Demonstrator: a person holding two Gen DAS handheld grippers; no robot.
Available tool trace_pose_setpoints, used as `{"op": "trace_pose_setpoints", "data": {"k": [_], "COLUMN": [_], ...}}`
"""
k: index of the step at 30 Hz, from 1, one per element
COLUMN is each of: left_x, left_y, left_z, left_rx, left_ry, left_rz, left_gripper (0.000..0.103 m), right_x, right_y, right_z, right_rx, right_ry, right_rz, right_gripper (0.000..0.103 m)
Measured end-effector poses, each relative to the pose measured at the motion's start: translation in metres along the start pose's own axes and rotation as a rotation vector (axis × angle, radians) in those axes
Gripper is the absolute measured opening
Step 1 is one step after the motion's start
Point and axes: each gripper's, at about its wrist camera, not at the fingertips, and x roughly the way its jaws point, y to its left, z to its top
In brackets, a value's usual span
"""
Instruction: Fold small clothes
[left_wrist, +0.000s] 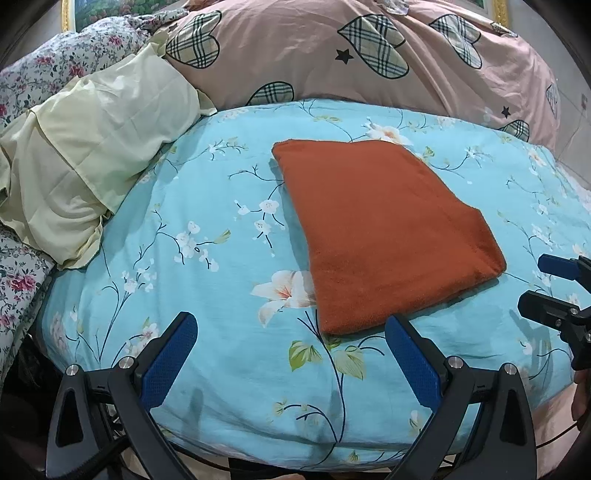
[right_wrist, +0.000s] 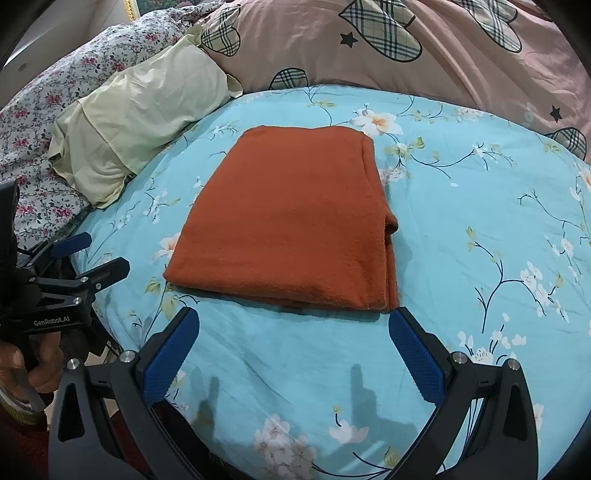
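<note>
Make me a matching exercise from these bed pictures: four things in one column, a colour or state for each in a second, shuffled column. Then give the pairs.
Things
1. folded cloth
2. pillow
3. bedsheet
4. right gripper

Colour or state
A. pale yellow, at the far left of the bed
B. jaws open, holding nothing
C. rust orange, lying flat in a neat rectangle
D. light blue with white blossoms

Pairs: 1-C, 2-A, 3-D, 4-B

Bright even light, soft claw shadows on bedsheet (right_wrist: 461, 192), fisheye-bent dark corners, sharp
</note>
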Motion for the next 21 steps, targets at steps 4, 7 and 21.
{"op": "trace_pose_setpoints", "data": {"k": [4, 7, 21], "left_x": [-0.0013, -0.0020, -0.0073], "left_y": [-0.0005, -0.0004, 0.0009], "left_z": [-0.0001, 0.0002, 0.0015], "left_rx": [-0.001, -0.002, -0.013], "left_ry": [-0.001, -0.002, -0.011], "left_rz": [0.000, 0.001, -0.010], "left_gripper": [0.102, 0.102, 0.102], "right_x": [-0.0008, -0.0004, 0.0003], "right_y": [0.0002, 0.0005, 0.0022], "right_z": [0.0008, 0.0005, -0.0003], "right_rx": [0.001, 0.002, 0.003], "right_ry": [-0.003, -0.002, -0.001], "right_rz": [0.004, 0.007, 0.008], "right_gripper": [0.102, 0.102, 0.102]}}
